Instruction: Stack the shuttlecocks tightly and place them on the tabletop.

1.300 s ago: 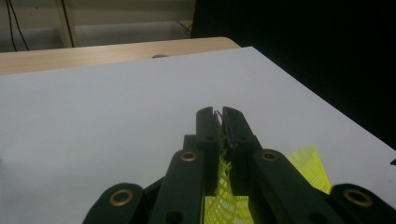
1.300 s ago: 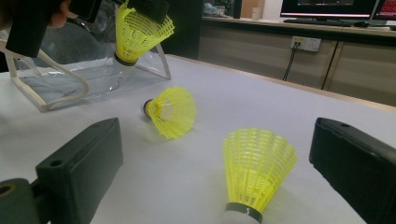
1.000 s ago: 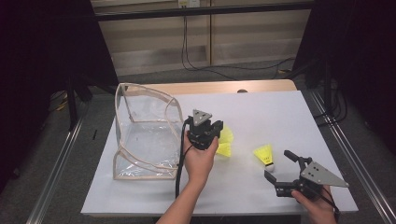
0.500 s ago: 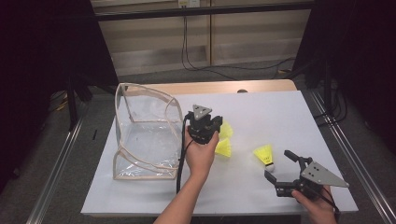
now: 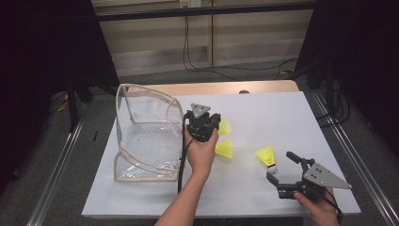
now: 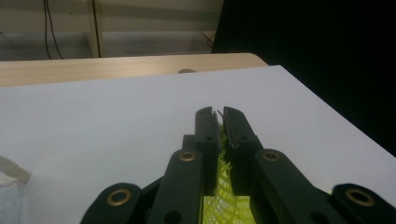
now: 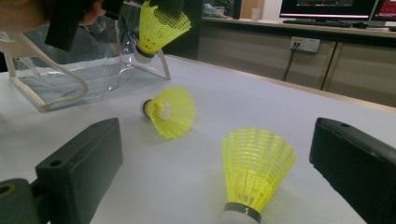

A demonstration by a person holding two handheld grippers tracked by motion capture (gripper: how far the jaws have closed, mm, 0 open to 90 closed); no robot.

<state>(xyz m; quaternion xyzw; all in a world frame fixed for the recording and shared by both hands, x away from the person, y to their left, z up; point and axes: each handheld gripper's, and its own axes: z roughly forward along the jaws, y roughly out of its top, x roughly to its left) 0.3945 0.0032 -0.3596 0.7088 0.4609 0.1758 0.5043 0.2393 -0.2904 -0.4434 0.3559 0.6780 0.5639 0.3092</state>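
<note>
Above the table [image 5: 282,113], just right of the clear bag [image 5: 146,136]: left gripper [image 6: 218,113] lifted, jaws nearly together and clamped on the mesh skirt of a yellow shuttlecock [image 6: 224,196], held by the skirt's edge with the cork hanging down, as seen from the right gripper view [image 7: 161,25]. Thin, springy grip there, so likely to slip or twist out if swung fast toward the bag; a squashed skirt also possible from hard pinching. Bag mouth floppy and partly leaning, rim close beside the load; easy to snag the rim, push the bag over, or drop short onto the table. Second shuttlecock [image 5: 225,149] lying on its side just below the left hand [image 5: 200,155], well placed to be knocked and rolled away by a careless wrist or trailing cable. Third shuttlecock [image 5: 267,157] standing cork-down near the right gripper [image 5: 282,165], jaws wide apart, holding nothing, touching nothing; risk there of tipping it with one jaw on a slanted approach rather than catching it between both.
</note>
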